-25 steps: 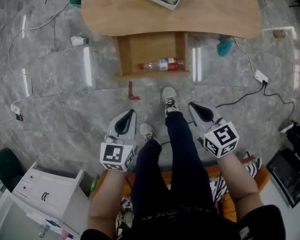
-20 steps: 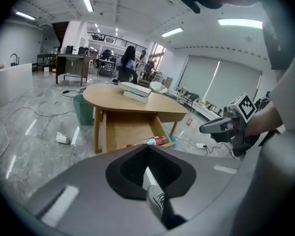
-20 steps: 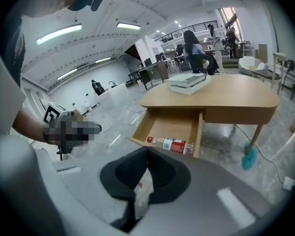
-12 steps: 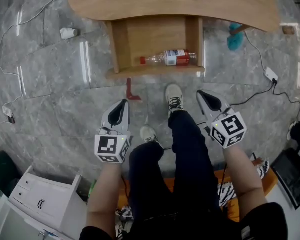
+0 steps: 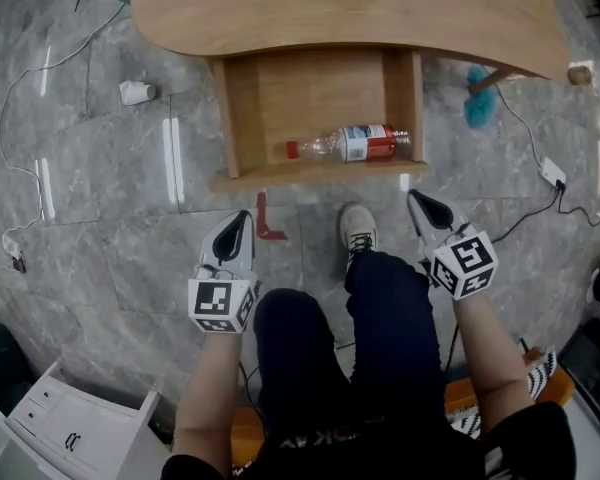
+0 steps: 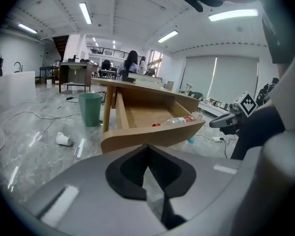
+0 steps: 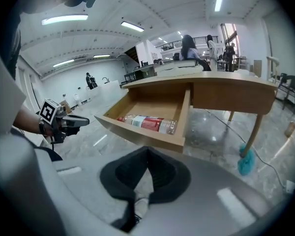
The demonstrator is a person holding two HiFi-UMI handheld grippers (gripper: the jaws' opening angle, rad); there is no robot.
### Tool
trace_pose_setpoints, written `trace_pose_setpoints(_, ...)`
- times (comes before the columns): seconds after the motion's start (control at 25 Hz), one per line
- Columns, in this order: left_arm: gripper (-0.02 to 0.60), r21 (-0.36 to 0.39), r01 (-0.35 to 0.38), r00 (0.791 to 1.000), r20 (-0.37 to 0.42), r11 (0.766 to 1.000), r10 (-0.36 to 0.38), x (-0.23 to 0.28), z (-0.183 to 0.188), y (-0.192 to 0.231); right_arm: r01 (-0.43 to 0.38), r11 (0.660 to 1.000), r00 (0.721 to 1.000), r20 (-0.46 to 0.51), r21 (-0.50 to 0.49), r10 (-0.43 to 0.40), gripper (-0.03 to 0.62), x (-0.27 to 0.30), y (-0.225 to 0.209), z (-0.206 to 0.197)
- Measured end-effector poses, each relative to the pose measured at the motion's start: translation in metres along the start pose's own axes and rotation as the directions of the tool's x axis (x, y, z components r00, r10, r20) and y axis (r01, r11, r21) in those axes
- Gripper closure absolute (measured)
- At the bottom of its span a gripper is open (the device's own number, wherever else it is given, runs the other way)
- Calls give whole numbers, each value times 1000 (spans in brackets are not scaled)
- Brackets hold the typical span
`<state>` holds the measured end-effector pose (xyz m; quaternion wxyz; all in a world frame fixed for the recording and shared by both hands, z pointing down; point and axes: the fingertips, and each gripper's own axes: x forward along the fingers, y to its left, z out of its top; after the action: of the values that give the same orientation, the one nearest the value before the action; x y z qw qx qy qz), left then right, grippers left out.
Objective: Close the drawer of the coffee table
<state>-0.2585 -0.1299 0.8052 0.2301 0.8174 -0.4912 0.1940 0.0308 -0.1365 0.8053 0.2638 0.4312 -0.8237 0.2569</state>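
Observation:
The wooden coffee table has its drawer pulled out toward me. A clear bottle with a red label lies inside, along the front panel. My left gripper is shut and empty, a short way before the drawer's left front corner, apart from it. My right gripper is also shut and empty, just before the right front corner. In the left gripper view the curved drawer front fills the middle above the shut jaws. In the right gripper view the drawer front and the bottle lie ahead.
The person's legs and a shoe stand between the grippers. A red L-shaped piece lies on the marble floor by the left gripper. A white cup, a teal brush, cables and a power strip lie around.
Both grippers have sunk and come nearer the drawer front, which looks larger and closer. Both stay shut. The drawer has not moved.

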Motion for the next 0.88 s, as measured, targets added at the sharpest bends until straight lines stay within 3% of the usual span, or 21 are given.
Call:
trace_pose_setpoints(0.24, 578, 41, -44, 997, 58, 998, 41, 23, -25, 37, 86, 996, 995, 51, 13, -87, 594, 21, -35, -32)
trace_pose_setpoints(0.44, 577, 90, -138, 982, 140, 986, 125, 36, -34, 71, 135, 991, 985, 105, -8, -134, 592, 32, -64, -46)
trace_pose_setpoints(0.48, 510, 102, -140, 980, 157, 985, 123, 40, -33, 74, 136, 990, 984, 119, -23, -133, 588, 34, -68, -45)
trace_pose_setpoints(0.52, 425, 111, -134, 979, 170, 985, 114, 44, -34, 75, 130, 991, 983, 132, -38, -124, 511, 37, -71, -43)
trace_pose_setpoints(0.56, 414, 119, -127, 978, 178, 985, 104, 49, -35, 76, 121, 991, 983, 143, -52, -112, 465, 40, -72, -42)
trace_pose_setpoints(0.68, 414, 135, -121, 977, 190, 983, 94, 55, -40, 75, 92, 992, 984, 163, -87, -77, 459, 47, -70, -42)
trace_pose_setpoints(0.88, 353, 134, -118, 979, 183, 984, 93, 57, -42, 66, 66, 993, 980, 195, -94, -47, 419, 55, -63, -33)
